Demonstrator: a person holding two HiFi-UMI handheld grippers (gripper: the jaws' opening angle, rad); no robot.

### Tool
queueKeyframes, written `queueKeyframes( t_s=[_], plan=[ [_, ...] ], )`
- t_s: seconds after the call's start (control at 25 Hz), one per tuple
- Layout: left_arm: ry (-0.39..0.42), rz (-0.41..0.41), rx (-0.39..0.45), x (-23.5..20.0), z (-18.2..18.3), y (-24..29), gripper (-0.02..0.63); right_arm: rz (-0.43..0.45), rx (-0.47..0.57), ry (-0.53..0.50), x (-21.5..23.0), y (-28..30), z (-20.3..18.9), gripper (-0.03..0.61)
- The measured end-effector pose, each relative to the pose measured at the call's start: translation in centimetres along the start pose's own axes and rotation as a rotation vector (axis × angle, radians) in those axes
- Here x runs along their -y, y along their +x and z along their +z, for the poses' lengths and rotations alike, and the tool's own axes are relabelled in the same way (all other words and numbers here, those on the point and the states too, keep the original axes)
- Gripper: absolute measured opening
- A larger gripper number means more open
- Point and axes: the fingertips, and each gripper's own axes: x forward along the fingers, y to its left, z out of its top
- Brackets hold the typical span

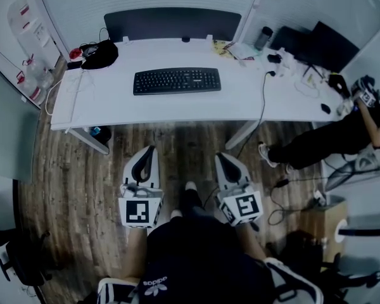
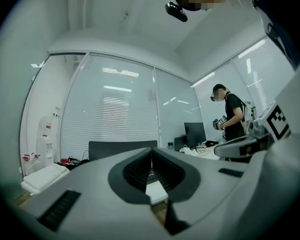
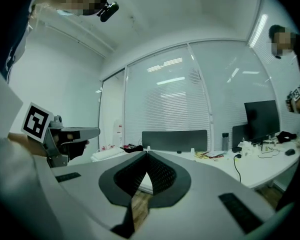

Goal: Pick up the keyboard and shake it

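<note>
A black keyboard [image 1: 177, 80] lies flat on the white desk [image 1: 114, 106], near its middle. My left gripper [image 1: 151, 149] hangs over the wooden floor in front of the desk, well short of the keyboard, its jaws shut and empty. My right gripper [image 1: 221, 156] hangs beside it at the same distance, also shut on nothing. In the left gripper view the left gripper [image 2: 151, 151] points at the desk with its jaws closed together. The right gripper view shows the right gripper [image 3: 146, 155] closed the same way, aimed at the desk [image 3: 215, 166].
A dark panel [image 1: 172, 24] stands behind the desk. A black bundle with cables [image 1: 98, 54] lies at the back left, papers and a bottle [image 1: 263, 37] at the back right. A cable [image 1: 262, 103] hangs off the desk front. Another person [image 1: 342, 132] stands to the right.
</note>
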Motion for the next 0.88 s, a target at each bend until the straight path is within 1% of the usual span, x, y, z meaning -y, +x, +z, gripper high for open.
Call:
queueKeyframes(
  t_s=[0.08,0.16,0.28,0.36,0.56,0.68,0.88],
  plan=[
    [0.001,0.009,-0.019,-0.2,-0.4,1.7,0.006,0.010,0.002,-0.006,1.2,1.5,0.5,0.005],
    [0.019,0.006,-0.042,-0.2,-0.8,3.6,0.006,0.017,0.001,-0.005,2.8,3.1,0.8,0.005],
    [0.025,-0.010,-0.056,0.4,-1.4,6.9,0.006,0.017,0.009,0.000,5.7,5.3,1.1,0.005],
    [0.017,-0.008,-0.059,0.7,-1.6,8.8,0.006,0.015,0.011,0.004,7.6,6.5,1.1,0.005],
    [0.012,0.025,-0.062,0.8,-1.9,12.7,0.006,0.033,0.007,0.021,11.1,9.1,1.1,0.005],
    [0.014,0.044,-0.062,0.8,-2.6,14.0,0.006,0.051,0.003,0.018,12.4,10.3,0.8,0.005],
    [0.031,0.084,-0.068,0.3,-2.1,16.0,0.006,0.065,-0.003,0.032,14.2,11.9,0.4,0.005]
  ],
)
